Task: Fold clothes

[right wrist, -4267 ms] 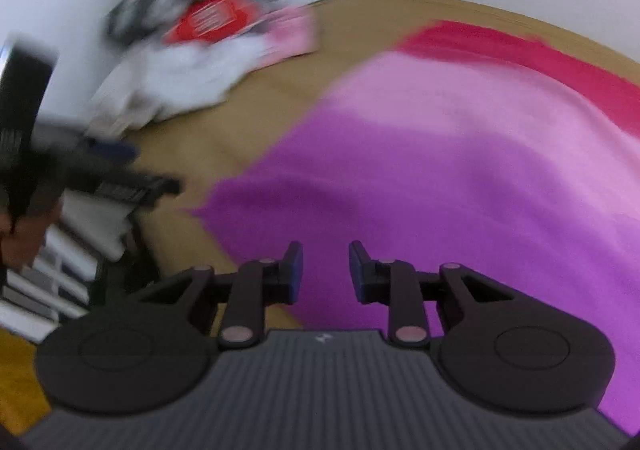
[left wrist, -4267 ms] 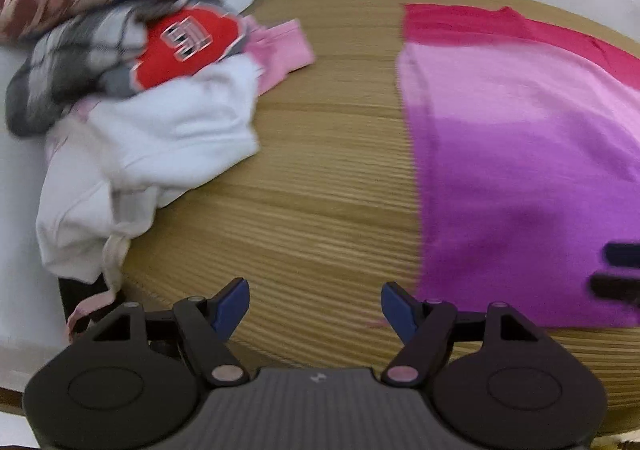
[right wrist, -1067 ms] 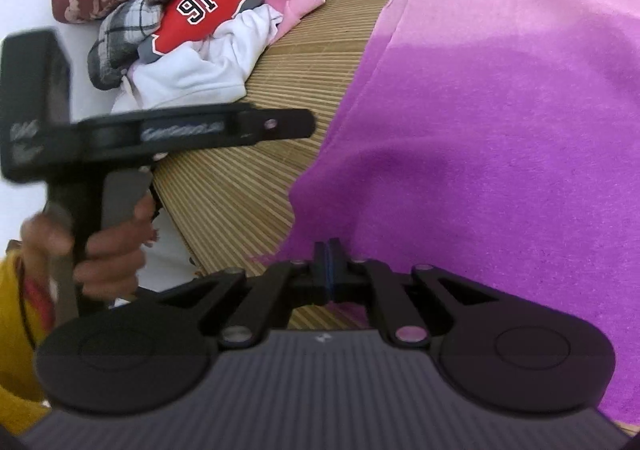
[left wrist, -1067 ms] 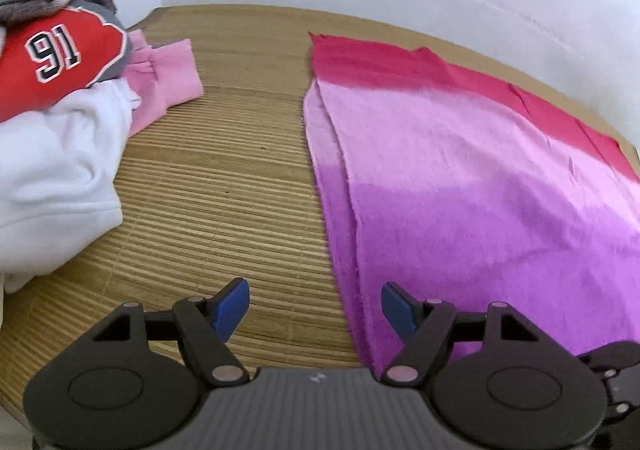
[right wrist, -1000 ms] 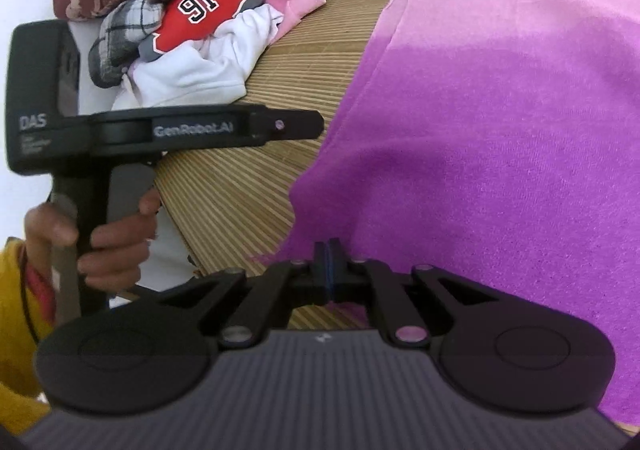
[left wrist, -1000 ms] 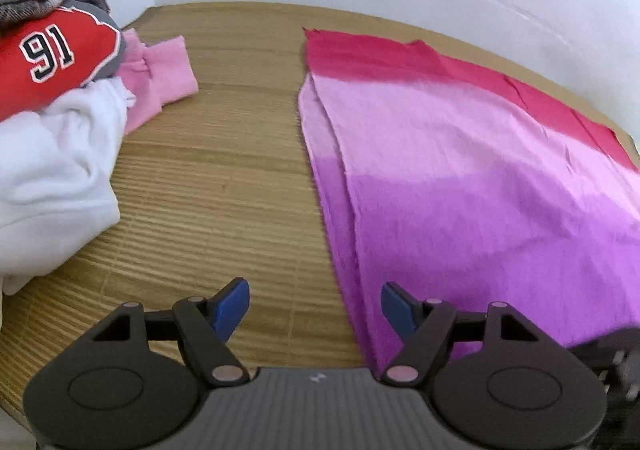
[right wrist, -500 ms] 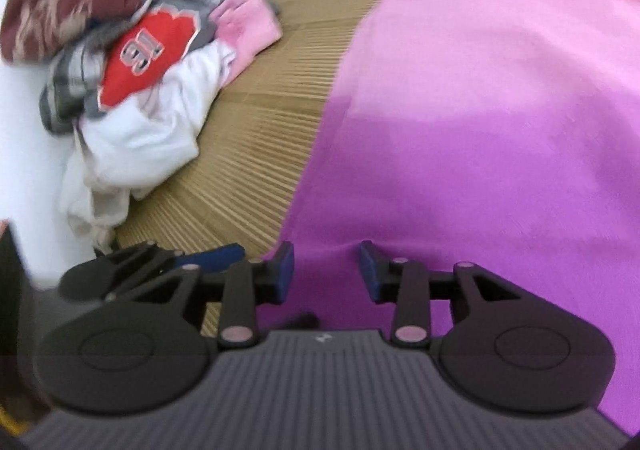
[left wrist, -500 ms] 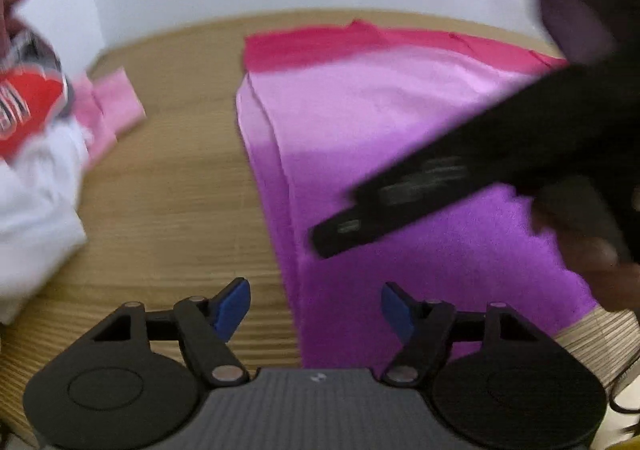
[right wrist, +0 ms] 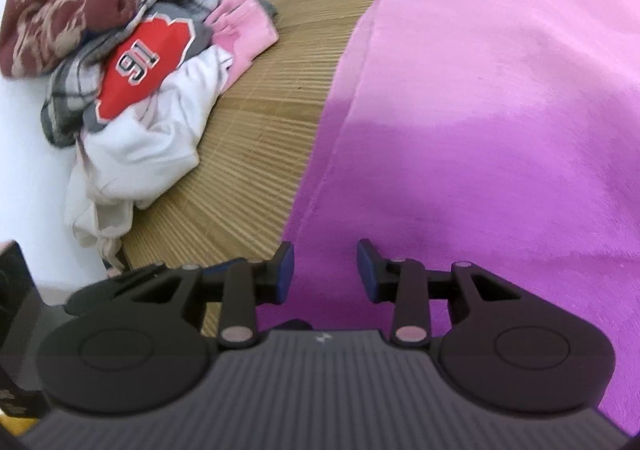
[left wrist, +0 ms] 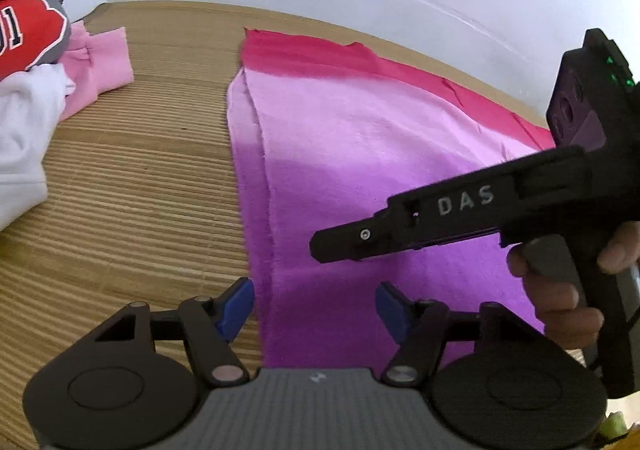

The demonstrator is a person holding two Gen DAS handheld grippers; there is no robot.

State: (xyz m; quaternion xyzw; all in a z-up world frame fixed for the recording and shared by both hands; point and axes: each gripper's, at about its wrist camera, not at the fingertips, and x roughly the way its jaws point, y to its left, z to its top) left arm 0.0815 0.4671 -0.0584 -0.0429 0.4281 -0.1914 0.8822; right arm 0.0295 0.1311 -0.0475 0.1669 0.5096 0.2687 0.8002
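A pink-to-purple cloth (left wrist: 360, 153) lies spread flat on the ribbed wooden bench (left wrist: 132, 185), filling the centre and right of both views. The left claw (left wrist: 314, 304) has just been closing a little, yet its jaws stand apart with only the cloth's left edge beneath them, nothing gripped. The right claw (right wrist: 325, 270) has just opened and hangs empty over the purple end. A heap of clothes (right wrist: 132, 61) sits at the upper left.

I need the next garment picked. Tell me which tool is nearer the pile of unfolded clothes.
Left. The left tool straddles the magenta cloth's pile-side edge, bare mat between it and the pile of unfolded clothes. The right tool hovers over the cloth, farther from the pile.
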